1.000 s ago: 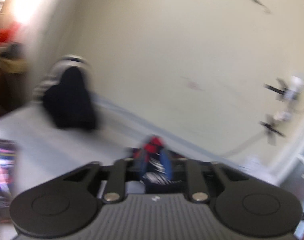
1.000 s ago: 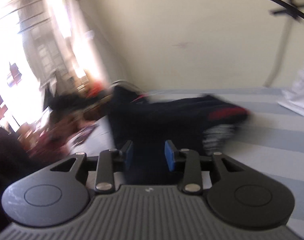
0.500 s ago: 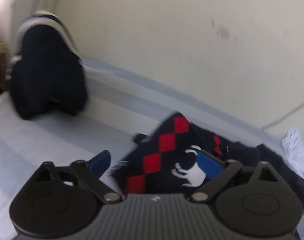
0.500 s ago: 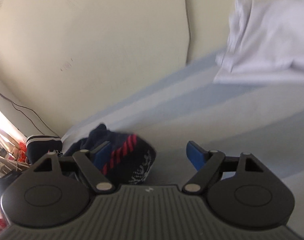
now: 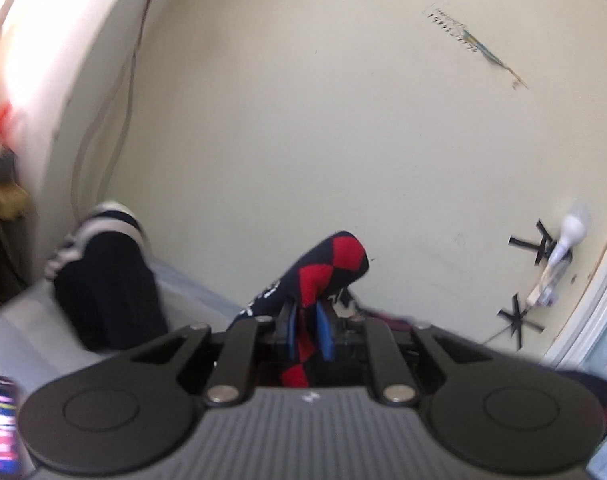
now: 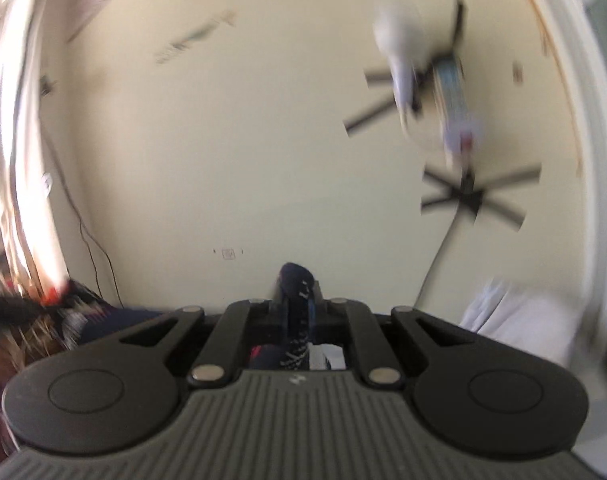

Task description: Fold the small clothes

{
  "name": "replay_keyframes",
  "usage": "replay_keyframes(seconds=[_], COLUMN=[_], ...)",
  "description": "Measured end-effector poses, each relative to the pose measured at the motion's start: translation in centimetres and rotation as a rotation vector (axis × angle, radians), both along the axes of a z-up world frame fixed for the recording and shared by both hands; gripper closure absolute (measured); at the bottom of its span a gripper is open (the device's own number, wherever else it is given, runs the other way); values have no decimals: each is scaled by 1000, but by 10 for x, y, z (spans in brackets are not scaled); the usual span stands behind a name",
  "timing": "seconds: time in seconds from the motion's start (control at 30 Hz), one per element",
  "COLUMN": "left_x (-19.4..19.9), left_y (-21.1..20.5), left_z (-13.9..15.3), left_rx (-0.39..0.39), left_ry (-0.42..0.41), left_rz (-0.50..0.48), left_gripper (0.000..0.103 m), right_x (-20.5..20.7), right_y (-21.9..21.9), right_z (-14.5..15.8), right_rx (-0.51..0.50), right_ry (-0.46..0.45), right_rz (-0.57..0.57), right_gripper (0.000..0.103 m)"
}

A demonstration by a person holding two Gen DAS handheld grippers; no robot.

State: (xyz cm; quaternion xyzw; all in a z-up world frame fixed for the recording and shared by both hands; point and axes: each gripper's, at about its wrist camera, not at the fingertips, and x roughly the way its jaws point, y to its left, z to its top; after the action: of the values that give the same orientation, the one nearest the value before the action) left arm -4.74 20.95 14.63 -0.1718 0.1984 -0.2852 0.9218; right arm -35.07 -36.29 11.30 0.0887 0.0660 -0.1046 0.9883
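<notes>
Both grippers' fingers pinch the sock: left gripper, right gripper; its lower part is hidden.

Black ribbed tool, blue pads, silver screws

blurred: wall fixture, white cloth | hidden: sock lower part behind gripper body

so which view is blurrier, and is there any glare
Right wrist view is blurrier: the taped wall fixture and white cloth smear. Left wrist view is sharper on the sock, soft at the edges. Both views blow out with glare at the left edge.
</notes>
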Motion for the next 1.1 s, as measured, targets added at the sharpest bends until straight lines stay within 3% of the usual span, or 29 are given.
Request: replay_keyframes(seconds=[0.07, 0.13, 0.23, 0.33, 0.4, 0.47, 0.5, 0.53, 0.57, 0.63, 0.8, 0.87, 0.9, 0.93, 0.97, 1.0, 1.1], left_x=[-13, -17, -17, -16, -21, -29, -31, -35, -36, -33, -33, -37, -41, -50, -59, -67, -68], left_y=[3, -2, -7, -7, -13, -25, -33, -43, -52, -70, -127, -147, -156, -165, -170, -172, -166], left_z=[-15, -42, -87, -101, -92, -81, -78, -80, -84, -95, -126, -139, -145, -150, -151, -147, -117], left_rx=[69, 193, 360, 368, 365, 388, 402, 417, 433, 452, 480, 517, 555, 624, 690, 726, 669], left_ry=[28, 93, 183, 235, 195, 126, 90, 59, 42, 48, 101, 119, 125, 98, 43, 12, -12], left_rz=[26, 62, 117, 109, 80, 32, -11, -60, -102, -192, -427, -500, -541, -550, -528, -537, -552], left_gripper=[81, 53, 51, 51, 45, 31, 19, 14, 14, 13, 10, 20, 54, 76, 85, 99, 99], right_x=[-28, -41, -42, -41, -43, -48, -51, -49, -47, -34, 16, 29, 32, 35, 35, 31, 13], right_y=[12, 17, 21, 12, 6, 7, 11, 14, 19, 30, 45, 45, 44, 42, 42, 42, 49], right_z=[2, -14, -58, -92, -98, -92, -94, -95, -95, -102, -136, -151, -158, -162, -160, -153, -120], right_rx=[-61, -62, -41, -23, 25, 81, 94, 97, 94, 81, 121, 184, 218, 248, 264, 265, 155], right_ry=[36, 134, 317, 422, 410, 367, 347, 331, 322, 330, 458, 499, 511, 523, 524, 510, 427], right_rz=[1, 22, -14, -109, -137, -97, -62, -23, 18, 102, 230, 258, 271, 293, 335, 368, 355], right_gripper=[90, 85, 58, 58, 58, 57, 55, 48, 40, 34, 33, 33, 34, 46, 82, 88, 90])
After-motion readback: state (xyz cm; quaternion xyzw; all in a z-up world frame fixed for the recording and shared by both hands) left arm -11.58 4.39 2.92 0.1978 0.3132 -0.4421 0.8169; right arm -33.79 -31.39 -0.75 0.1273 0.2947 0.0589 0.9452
